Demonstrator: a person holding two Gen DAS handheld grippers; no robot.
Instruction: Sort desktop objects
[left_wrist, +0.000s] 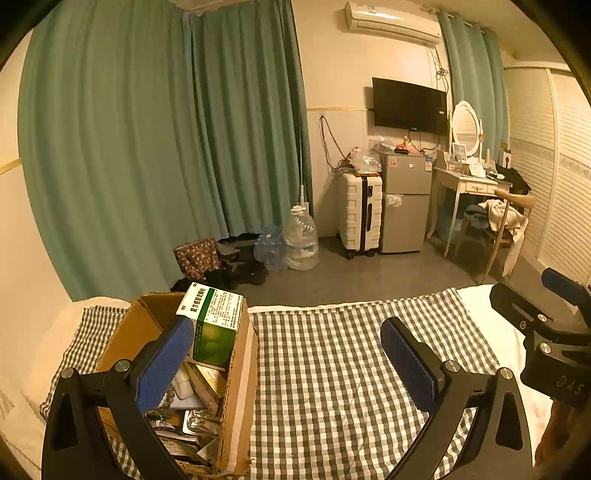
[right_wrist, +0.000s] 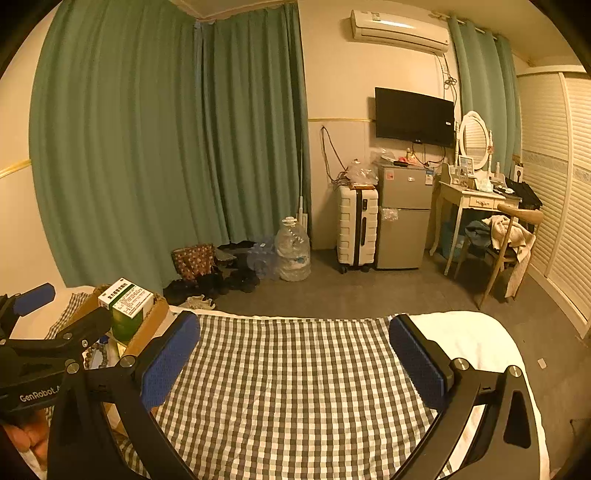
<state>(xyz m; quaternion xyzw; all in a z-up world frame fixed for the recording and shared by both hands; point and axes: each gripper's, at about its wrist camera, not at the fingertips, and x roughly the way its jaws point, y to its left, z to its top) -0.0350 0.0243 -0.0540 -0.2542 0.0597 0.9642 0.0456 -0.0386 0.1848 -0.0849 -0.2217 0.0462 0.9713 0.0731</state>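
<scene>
A brown cardboard box (left_wrist: 240, 354) stands at the left of the checked cloth (left_wrist: 332, 369). A green and white medicine box (left_wrist: 212, 325) stands upright in it, above beads, foil packs and other small items. My left gripper (left_wrist: 288, 362) is open and empty; its left finger hangs over the cardboard box, next to the medicine box. My right gripper (right_wrist: 295, 358) is open and empty over the bare checked cloth (right_wrist: 288, 387). The cardboard box (right_wrist: 147, 332) and medicine box (right_wrist: 127, 306) show at the left of the right wrist view, behind the left gripper's body.
The cloth covers a white bed (right_wrist: 472, 339) whose far edge drops to a grey floor. Beyond are a water jug (right_wrist: 291, 251), shoes and a bag by the green curtain, a suitcase (right_wrist: 356, 229), a small fridge (right_wrist: 404, 214) and a dressing table with a chair (right_wrist: 476, 210).
</scene>
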